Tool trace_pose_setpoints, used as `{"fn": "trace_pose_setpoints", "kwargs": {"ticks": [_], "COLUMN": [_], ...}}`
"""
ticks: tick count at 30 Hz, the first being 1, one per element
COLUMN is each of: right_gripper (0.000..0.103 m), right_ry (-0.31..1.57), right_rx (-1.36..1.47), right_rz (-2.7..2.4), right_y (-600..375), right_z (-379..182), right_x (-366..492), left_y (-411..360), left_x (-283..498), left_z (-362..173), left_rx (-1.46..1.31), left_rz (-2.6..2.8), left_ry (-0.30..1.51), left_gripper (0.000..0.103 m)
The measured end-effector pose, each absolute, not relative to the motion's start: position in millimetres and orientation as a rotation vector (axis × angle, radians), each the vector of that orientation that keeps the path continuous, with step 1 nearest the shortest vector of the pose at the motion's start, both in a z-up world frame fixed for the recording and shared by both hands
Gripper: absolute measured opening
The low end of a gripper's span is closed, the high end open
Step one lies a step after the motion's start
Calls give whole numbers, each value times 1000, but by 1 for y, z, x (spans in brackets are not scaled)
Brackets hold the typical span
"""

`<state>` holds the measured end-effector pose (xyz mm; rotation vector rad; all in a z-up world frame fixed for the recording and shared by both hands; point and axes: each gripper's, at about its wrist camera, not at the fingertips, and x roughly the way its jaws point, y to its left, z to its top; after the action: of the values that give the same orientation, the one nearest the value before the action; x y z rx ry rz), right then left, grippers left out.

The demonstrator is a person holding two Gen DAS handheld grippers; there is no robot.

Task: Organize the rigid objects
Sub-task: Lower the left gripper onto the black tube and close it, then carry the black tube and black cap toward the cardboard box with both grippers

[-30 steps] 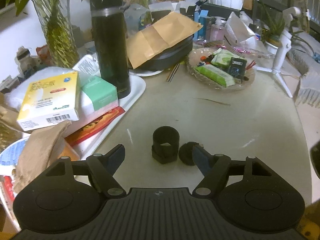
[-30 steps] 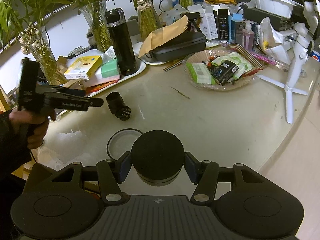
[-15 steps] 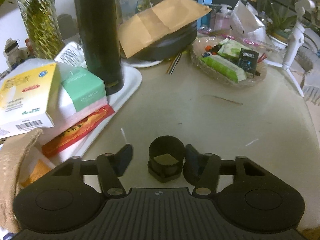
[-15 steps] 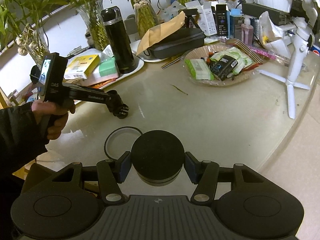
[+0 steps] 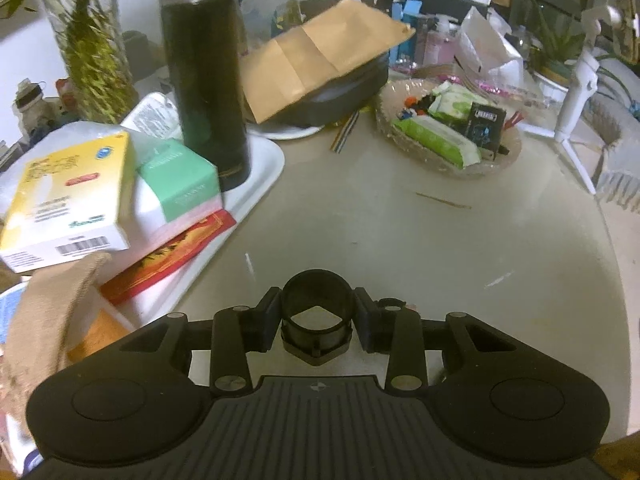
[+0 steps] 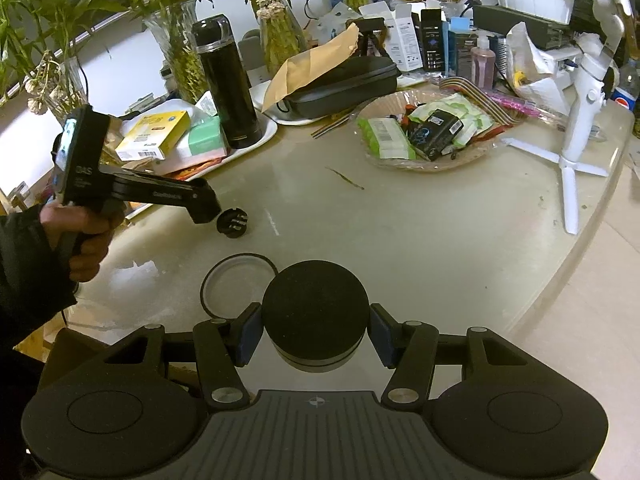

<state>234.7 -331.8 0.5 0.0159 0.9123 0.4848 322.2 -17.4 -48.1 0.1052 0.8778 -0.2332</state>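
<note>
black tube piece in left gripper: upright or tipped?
Upright. The black tube piece stands with its open end up, clamped between the left gripper pads.

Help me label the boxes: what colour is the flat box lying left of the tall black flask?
Yellow flat box, white along its barcode edge; left wrist view shows it best.

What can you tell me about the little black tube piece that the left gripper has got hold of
The black tube piece is a short, hollow cylinder of matte black plastic, as it looks, open on top, with a wider angular collar at its base and a diamond-shaped opening showing pale inside. It stands upright on the beige table, near the white tray. The left gripper has just been closing and now pinches it, one pad on each side of the wall. A smaller black part lies just beside it.
</note>
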Motion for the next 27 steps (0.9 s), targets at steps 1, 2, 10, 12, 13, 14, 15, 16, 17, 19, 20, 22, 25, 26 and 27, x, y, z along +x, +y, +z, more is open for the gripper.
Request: {"fn": "trace_pose_setpoints", "kwargs": {"ticks": [1,2,10,12,13,14,15,16,17,19,20,22,25,26,27], "right_gripper": [59,59,59,59,59,59,59,59,59,59,59,59,59,59,59], "right_ry": [912,911,908,908,908,907,906,904,902,900,900,901,901,901,900], "right_rx": [14,13,3,-12,-19,-24,-27,-32,-35,-35,-32,-31,-40,-45,-50], "right_rz": [486,487,494,499,504,508,512,516,520,525,527,534,547,552,558], "right_y": [-331,-330,-322,-317,-315,-314,-312,-311,-310,-307,-306,-304,-300,-298,-297], "right_z": [1,2,12,15,17,19,21,23,25,29,31,34,38,39,40], "right_x": [234,233,227,225,224,222,221,220,219,217,217,214,209,207,204], "left_y": [-16,-14,-6,-3,-3,-2,-1,0,0,1,1,1,-1,-2,-3], "left_x": [319,316,289,280,277,272,268,263,259,251,246,237,223,219,215], "left_z": [-44,-40,-16,-10,-7,-4,-1,1,4,10,13,17,24,25,26], "left_rx": [102,101,93,91,89,88,87,86,84,79,78,78,80,86,91], "left_rz": [-231,-229,-208,-201,-202,-202,-202,-203,-203,-210,-214,-219,-231,-232,-230], "left_ry": [873,868,850,847,847,844,841,839,837,832,828,819,814,814,814], "left_gripper": [37,37,37,37,37,37,37,37,37,37,37,37,37,37,37]}}
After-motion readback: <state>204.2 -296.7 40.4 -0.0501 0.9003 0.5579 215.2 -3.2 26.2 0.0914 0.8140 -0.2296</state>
